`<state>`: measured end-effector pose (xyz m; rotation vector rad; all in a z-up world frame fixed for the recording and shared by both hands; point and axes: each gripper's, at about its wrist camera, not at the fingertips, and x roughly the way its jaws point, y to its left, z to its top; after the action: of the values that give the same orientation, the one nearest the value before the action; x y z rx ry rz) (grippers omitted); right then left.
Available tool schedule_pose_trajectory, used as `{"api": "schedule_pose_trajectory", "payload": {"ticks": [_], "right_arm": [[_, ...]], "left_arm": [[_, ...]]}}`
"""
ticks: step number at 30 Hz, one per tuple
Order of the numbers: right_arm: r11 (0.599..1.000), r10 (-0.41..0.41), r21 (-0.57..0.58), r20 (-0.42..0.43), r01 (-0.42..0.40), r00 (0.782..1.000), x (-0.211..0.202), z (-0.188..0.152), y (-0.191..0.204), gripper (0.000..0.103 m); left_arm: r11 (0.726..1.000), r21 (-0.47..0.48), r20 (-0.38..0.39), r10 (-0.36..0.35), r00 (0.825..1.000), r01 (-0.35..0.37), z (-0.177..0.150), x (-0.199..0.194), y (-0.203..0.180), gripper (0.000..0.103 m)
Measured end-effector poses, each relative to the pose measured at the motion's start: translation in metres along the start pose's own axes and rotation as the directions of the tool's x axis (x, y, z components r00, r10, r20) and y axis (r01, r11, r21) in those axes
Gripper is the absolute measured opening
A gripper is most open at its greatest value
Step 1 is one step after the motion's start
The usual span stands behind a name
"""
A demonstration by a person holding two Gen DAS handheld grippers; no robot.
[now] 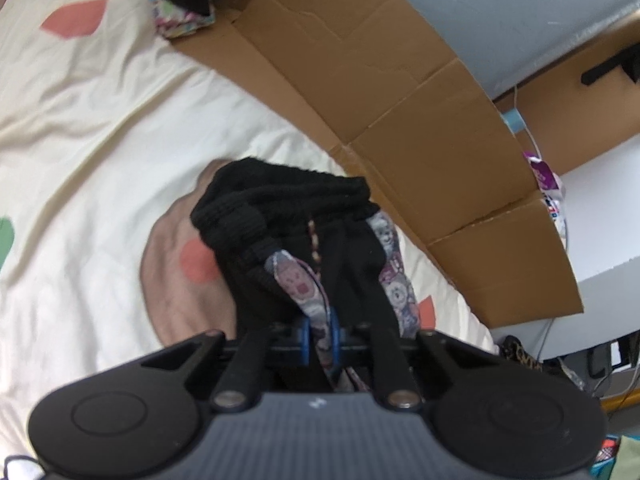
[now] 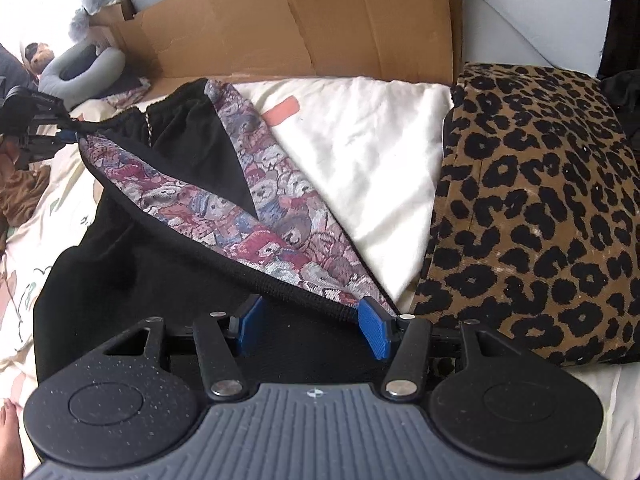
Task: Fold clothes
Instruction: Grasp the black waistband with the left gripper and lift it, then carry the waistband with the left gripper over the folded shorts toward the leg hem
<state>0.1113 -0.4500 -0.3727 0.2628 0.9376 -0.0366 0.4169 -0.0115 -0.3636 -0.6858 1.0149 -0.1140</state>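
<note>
The black garment (image 2: 132, 264) with its teddy-bear print lining (image 2: 276, 216) lies on the bed (image 2: 360, 148), stretched as a taut band between the 2 tools: its long axis runs from the far left of the right wrist view, where the left tool (image 2: 66, 134) pinches one end, down to the near right, where the other end reaches the right tool (image 2: 312, 322). In the left wrist view the left tool (image 1: 320, 336) is clenched on the lined edge, its blue pads (image 1: 306, 340) pressed close with cloth bunched between them and the black knit hanging beyond, clear of the cream bedcover (image 1: 100, 140). The right tool stands roughly half open; the black piped edge crosses just in front of its right-hand pad (image 2: 374, 328) and seems to touch it, while the left-hand pad is clear, so nothing is gripped there. The right hand is therefore the one that has to act next: I judge it needs to close on that near corner before any fold can be carried. A leopard-print cushion (image 2: 540, 208) sits just right of the garment, and a flattened cardboard sheet (image 2: 320, 20) lines the far side.
</note>
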Motion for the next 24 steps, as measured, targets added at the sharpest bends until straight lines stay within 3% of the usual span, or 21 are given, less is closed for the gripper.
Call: {"api": "schedule_pose_trajectory", "payload": {"ticks": [12, 24], "right_arm": [[1.0, -0.002, -0.001, 0.003, 0.002, 1.0, 0.004, -0.003, -0.011, 0.059], [1.0, -0.001, 0.021, -0.021, 0.001, 1.0, 0.01, -0.013, -0.028, 0.059]], "left_arm": [[0.996, 0.071, 0.009, 0.046, 0.999, -0.046, 0.031, 0.02, -0.059, 0.008], [0.984, 0.142, 0.022, 0.105, 0.994, -0.107, 0.054, 0.07, -0.097, 0.005]]}}
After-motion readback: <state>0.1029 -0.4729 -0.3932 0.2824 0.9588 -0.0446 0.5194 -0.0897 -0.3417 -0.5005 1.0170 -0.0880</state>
